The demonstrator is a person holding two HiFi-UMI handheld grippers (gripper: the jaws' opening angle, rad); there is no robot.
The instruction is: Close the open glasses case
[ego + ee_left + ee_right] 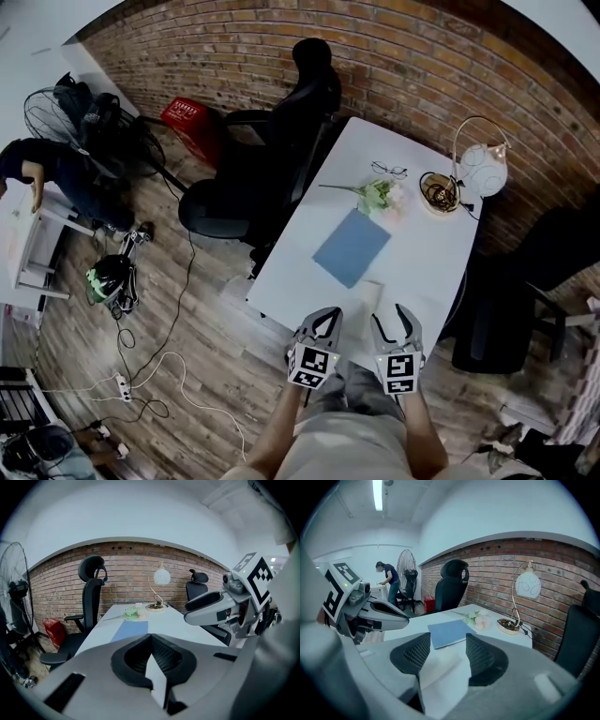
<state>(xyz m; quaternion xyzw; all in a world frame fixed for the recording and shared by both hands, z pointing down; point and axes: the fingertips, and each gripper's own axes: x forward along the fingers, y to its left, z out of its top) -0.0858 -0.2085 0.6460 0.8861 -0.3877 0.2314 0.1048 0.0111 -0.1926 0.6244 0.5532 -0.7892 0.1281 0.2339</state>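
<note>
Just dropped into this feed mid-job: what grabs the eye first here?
The left gripper and right gripper hang over the near edge of a long white table, with a small white box just ahead of them. A blue sheet lies mid-table, and a globe lamp stands at the far end by the brick wall.

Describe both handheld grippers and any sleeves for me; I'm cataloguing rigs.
The left gripper and right gripper match: light grey bodies, black ribbed pads lining the jaws, black-and-white square markers on each. No cables show. Forearms are unsleeved; the top is pale.
</note>
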